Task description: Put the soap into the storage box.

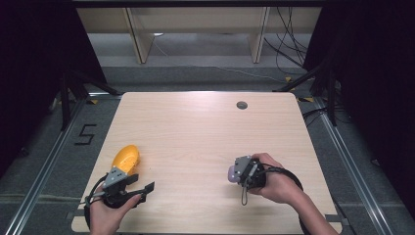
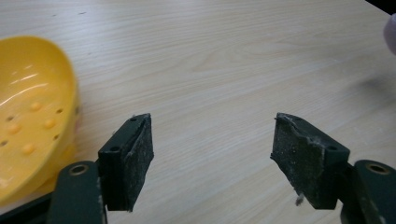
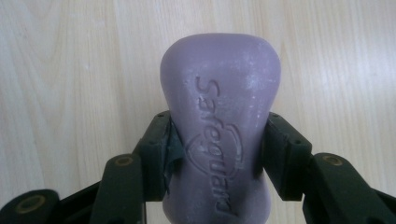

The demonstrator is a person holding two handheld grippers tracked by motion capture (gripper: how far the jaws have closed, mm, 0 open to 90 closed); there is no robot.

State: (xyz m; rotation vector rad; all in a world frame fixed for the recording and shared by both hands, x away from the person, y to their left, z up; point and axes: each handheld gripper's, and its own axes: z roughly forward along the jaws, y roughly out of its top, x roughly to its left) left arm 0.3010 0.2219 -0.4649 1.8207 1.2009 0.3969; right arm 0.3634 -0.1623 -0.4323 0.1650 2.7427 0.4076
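A purple bar of soap (image 3: 219, 112) with embossed lettering sits between the jaws of my right gripper (image 3: 217, 149), which is shut on its narrow waist. In the high view the soap (image 1: 231, 173) pokes out to the left of that gripper (image 1: 234, 174), over the table's right front part. A yellow soap dish (image 1: 126, 158) with small holes lies near the table's left edge. My left gripper (image 1: 142, 187) stands open just in front of the dish, nothing between its pads (image 2: 135, 158). The dish (image 2: 30, 112) lies to the left of those jaws.
The wooden table (image 1: 195, 132) has a small dark round hole (image 1: 242, 105) near its far edge. Grey floor with metal rails borders both sides, and cables trail at the back right.
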